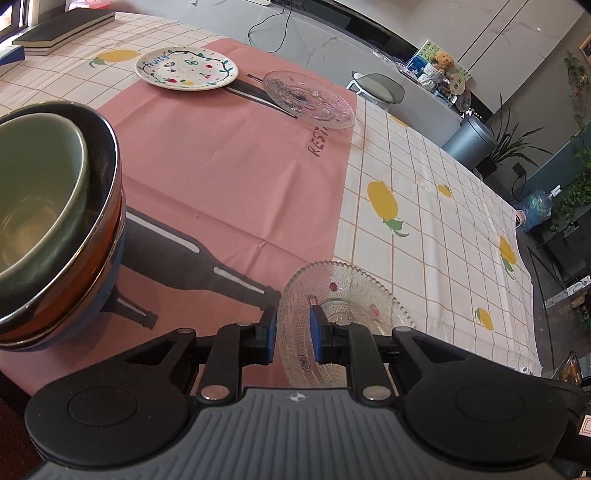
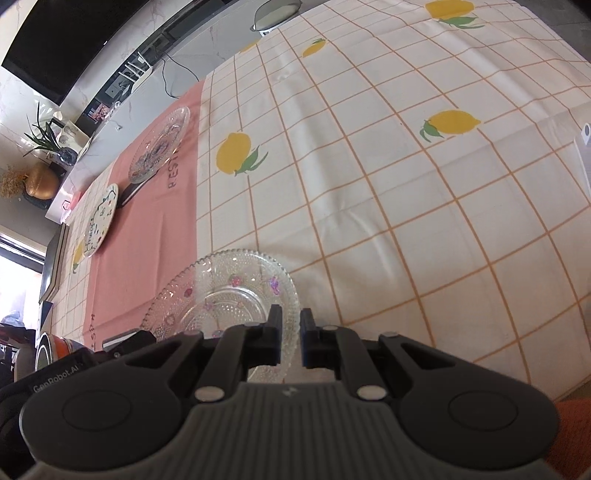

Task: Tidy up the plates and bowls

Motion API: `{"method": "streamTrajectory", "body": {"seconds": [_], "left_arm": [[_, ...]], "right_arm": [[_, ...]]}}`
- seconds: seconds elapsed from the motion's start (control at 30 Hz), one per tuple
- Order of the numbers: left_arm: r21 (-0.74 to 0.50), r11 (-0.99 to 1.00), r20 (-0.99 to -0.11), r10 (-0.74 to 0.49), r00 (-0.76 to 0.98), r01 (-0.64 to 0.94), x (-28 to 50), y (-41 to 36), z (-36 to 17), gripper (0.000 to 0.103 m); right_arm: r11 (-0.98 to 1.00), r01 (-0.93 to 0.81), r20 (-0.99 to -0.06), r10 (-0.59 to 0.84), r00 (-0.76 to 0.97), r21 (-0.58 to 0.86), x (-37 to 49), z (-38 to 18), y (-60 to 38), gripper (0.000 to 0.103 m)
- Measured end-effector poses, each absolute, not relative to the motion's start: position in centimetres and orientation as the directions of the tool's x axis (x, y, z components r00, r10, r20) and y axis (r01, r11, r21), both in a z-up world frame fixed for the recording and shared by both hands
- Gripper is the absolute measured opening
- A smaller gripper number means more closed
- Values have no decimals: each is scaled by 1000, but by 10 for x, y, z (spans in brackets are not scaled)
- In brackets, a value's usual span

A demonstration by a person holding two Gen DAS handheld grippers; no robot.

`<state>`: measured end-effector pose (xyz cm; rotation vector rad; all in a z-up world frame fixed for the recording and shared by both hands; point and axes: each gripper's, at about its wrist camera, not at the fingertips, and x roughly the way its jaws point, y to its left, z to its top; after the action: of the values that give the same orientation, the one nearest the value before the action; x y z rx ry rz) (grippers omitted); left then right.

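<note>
A small clear glass dish with pink flowers (image 1: 343, 295) is held by both grippers just above the table's near edge. My left gripper (image 1: 293, 334) is shut on its left rim. My right gripper (image 2: 291, 341) is shut on its right rim; the dish also shows in the right wrist view (image 2: 229, 295). A stack of nested bowls (image 1: 48, 221) stands at the left, green inside steel, orange and blue. A white "Fruity" plate (image 1: 186, 68) and a flat clear glass plate (image 1: 308, 98) lie at the far side of the pink mat (image 1: 221, 155).
Dark chopsticks (image 1: 255, 94) lie between the two far plates. Black books (image 1: 62, 31) lie at the far left corner. The lemon-print tablecloth (image 1: 443, 229) covers the right half of the table. A stool (image 1: 376, 86) and a grey bin (image 1: 469, 142) stand beyond the far edge.
</note>
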<state>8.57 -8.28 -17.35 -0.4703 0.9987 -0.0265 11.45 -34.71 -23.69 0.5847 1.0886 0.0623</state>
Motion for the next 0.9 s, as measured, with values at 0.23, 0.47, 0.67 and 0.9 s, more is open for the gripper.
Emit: {"method": "streamTrajectory", "body": {"seconds": [0.23,0.47,0.67,0.9], "left_arm": [[-397,895,-810,-238,536,-202,80,-78,-178,21],[-398,891,-828,-245,504,-221,80,-76,-192,21],[-391,896,-827,-242,508,-210,78,-77,-190,21],[-388,901,-826,-245,508,-195,79,-76,-191,21]], "right_arm": [[856,237,-831,321,455,460,112,-238,-343,8],[875,220,-844,304,442,431,112,-240,-337,10],[881,216,-848,297,439,420,111,-239,-336,10],[882,219,-852,296,432,418,108,-238,-335,10]]}}
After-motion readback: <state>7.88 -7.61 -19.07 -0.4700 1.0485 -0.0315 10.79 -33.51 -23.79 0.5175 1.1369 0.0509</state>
